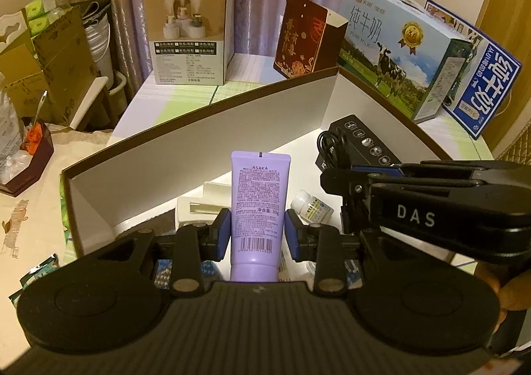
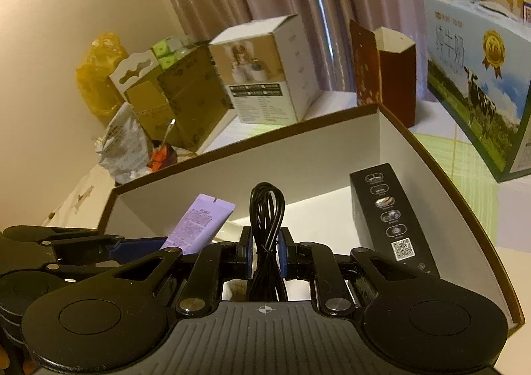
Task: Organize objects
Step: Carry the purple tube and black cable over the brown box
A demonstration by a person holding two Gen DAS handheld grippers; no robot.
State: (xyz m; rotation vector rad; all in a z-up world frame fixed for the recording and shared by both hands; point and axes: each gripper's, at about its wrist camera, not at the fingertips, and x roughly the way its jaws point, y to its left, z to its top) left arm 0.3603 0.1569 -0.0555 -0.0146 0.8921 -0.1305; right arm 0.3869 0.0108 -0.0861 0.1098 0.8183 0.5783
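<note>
my left hand-held gripper [image 1: 258, 232] is clamped on the purple asaka tube [image 1: 259, 205], my right hand-held gripper [image 2: 265, 254] on the coiled black cable [image 2: 267, 225], both above the open white box [image 1: 186, 156]. crowding so close, i could knock them together, or the cable could slip loose.

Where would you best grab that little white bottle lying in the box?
Across its round body, coming from above. The little bottle lies on its side on the floor of the box, squeezed between the purple tube and the right claw, so a sideways approach looks blocked.
</note>
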